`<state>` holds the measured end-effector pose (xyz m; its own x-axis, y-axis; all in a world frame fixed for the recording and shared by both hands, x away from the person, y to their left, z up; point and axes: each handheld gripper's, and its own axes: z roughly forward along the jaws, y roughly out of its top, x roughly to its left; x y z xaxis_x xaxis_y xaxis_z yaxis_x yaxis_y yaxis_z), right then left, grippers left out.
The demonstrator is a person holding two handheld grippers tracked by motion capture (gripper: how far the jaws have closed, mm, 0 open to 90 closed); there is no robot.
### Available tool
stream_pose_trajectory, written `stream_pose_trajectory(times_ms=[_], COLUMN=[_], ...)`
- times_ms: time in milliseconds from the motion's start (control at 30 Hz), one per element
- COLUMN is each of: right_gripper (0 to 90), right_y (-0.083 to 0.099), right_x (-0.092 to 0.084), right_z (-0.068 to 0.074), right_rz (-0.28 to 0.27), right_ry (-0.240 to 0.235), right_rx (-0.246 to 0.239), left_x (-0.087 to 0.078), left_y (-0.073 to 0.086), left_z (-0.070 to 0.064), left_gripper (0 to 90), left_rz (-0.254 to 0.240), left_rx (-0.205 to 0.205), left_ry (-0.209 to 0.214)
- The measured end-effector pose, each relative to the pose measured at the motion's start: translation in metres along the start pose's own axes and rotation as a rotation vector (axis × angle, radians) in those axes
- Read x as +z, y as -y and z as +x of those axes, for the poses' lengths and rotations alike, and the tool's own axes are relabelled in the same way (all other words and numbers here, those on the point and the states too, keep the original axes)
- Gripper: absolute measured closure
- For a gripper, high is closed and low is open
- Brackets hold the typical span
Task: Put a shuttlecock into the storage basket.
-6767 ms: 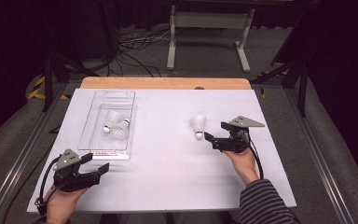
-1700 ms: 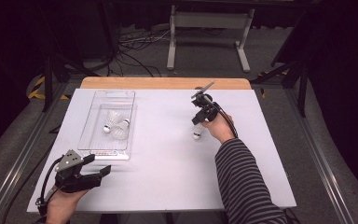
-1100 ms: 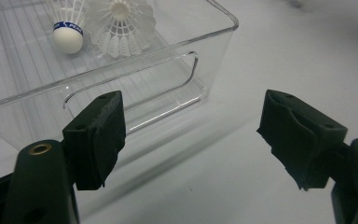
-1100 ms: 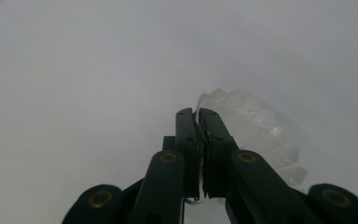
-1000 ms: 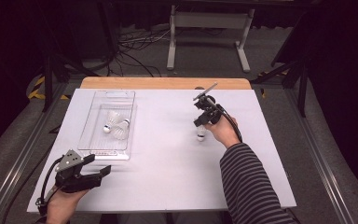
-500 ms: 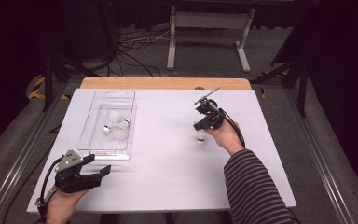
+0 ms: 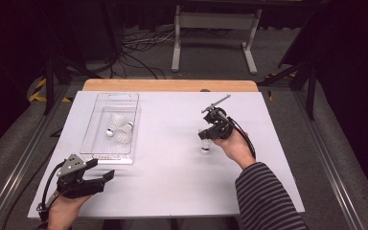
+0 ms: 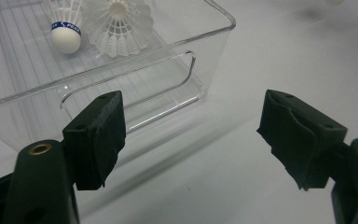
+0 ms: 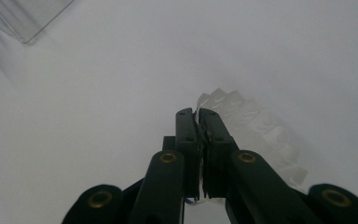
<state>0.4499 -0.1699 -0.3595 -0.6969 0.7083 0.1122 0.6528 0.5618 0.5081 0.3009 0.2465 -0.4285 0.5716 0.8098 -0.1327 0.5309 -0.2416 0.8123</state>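
My right gripper (image 7: 206,136) points down over the white table (image 7: 172,182) right of centre, shut on the feather skirt of a white shuttlecock (image 7: 205,145) whose cork hangs down close to the tabletop. In the right gripper view the jaws (image 9: 196,115) pinch the skirt's edge, and the shuttlecock (image 9: 261,137) spreads to their right. My left gripper (image 7: 100,169) rests at the front left, open with nothing in it, just in front of a clear plastic tray (image 7: 88,130). In the left gripper view its jaws (image 8: 191,135) stand wide apart before the tray (image 8: 189,51), which holds two shuttlecocks (image 8: 66,29) (image 8: 117,22).
The tray's two shuttlecocks (image 7: 111,125) (image 7: 125,134) lie near its middle. A wooden strip (image 7: 167,85) runs along the table's far edge. Beyond it stand a metal frame (image 7: 213,28) and floor cables (image 7: 134,45). A tray corner (image 9: 23,18) is at the upper left of the right gripper view.
Earlier the shuttlecock lay on the table beside the right gripper. Over the last second the right hand, gripping it, has drifted slightly nearer the person. The left gripper has stayed put.
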Motion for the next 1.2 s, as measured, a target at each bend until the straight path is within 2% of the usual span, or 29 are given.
stream_pose_trajectory(times_ms=[500,700,900,967,1100,1200], right_gripper=[87.0,87.0,87.0,87.0,87.0,87.0], right_y=[0.011,0.014,0.014,0.014,0.014,0.015], right_x=[0.0,-0.002,-0.003,-0.003,-0.003,-0.003], right_z=[0.009,0.01,0.014,0.016,0.018,0.018], right_rz=[-0.023,-0.03,-0.036,-0.037,-0.031,-0.033], right_ry=[-0.031,-0.034,-0.042,-0.046,-0.046,-0.049], right_rx=[-0.014,-0.003,-0.021,-0.021,-0.026,-0.024], left_x=[-0.003,-0.004,-0.003,-0.004,-0.003,0.0], left_y=[-0.005,-0.01,-0.016,-0.019,-0.024,-0.027], left_z=[0.0,0.0,-0.003,-0.004,-0.006,-0.008], left_gripper=[23.6,23.7,23.8,23.8,24.0,24.0], left_rz=[-0.007,-0.008,-0.007,-0.006,-0.024,-0.017], left_rx=[-0.009,0.001,0.011,0.02,0.008,0.014], left_ry=[0.013,0.016,0.019,0.023,0.051,0.054])
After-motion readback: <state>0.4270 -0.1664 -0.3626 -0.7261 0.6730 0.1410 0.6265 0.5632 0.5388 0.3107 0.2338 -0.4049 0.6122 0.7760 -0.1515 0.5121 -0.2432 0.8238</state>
